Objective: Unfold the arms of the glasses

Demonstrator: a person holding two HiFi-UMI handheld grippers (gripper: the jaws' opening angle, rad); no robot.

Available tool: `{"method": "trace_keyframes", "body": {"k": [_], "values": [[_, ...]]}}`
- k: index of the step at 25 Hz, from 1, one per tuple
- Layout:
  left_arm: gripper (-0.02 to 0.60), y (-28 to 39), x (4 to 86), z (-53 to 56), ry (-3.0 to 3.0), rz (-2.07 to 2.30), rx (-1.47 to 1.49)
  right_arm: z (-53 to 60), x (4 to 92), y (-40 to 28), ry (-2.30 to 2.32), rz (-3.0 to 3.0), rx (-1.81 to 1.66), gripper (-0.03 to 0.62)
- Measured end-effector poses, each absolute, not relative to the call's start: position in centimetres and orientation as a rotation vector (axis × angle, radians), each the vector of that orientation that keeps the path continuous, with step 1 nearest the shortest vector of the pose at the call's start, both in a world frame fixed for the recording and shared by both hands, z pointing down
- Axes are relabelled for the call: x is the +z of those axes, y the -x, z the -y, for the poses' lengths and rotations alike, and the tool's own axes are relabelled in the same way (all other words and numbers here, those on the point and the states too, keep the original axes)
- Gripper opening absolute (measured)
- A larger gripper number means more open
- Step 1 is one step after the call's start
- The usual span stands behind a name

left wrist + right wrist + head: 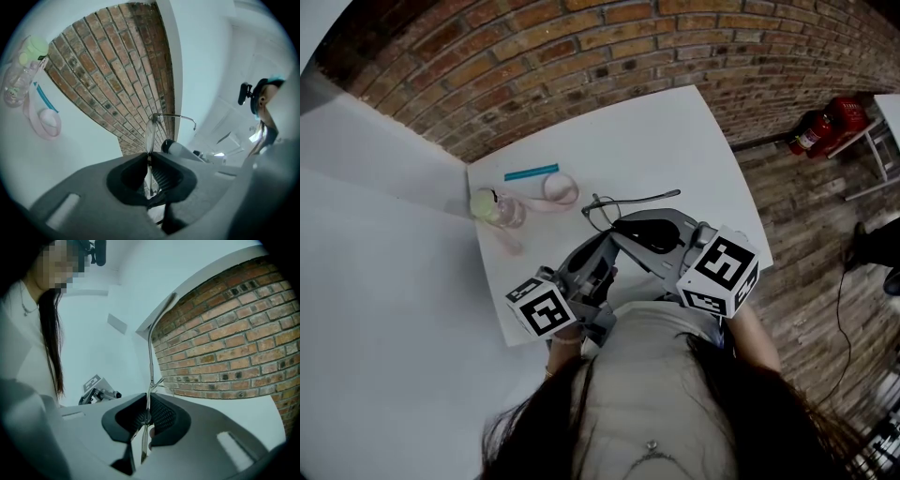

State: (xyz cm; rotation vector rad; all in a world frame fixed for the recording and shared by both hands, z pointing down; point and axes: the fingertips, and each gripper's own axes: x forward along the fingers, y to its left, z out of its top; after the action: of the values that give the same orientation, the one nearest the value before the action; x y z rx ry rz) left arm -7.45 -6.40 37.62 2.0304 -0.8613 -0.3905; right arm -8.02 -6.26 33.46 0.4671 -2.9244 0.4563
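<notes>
Two grippers grasp the glasses (605,211) over the table's (694,141) near edge: left gripper (150,158) clamps the rim, right gripper (148,401) one arm (150,352). Best swung slowly about the hinge, rim steady.

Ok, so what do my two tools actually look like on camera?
The left tool and right tool are both matte grey moulded plastic. Each ends in two broad jaws lined with black ribbed pads. The left cube and right cube are white with black square markers.
</notes>
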Motion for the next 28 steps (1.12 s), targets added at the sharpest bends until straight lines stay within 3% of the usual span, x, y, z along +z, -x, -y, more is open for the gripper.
{"method": "trace_keyframes", "body": {"k": [28], "values": [[0.023,8.6,38.1,6.7,-1.898,0.845,-0.510,6.7,31.0,6.0,-0.527,3.002,0.361,0.026]]}}
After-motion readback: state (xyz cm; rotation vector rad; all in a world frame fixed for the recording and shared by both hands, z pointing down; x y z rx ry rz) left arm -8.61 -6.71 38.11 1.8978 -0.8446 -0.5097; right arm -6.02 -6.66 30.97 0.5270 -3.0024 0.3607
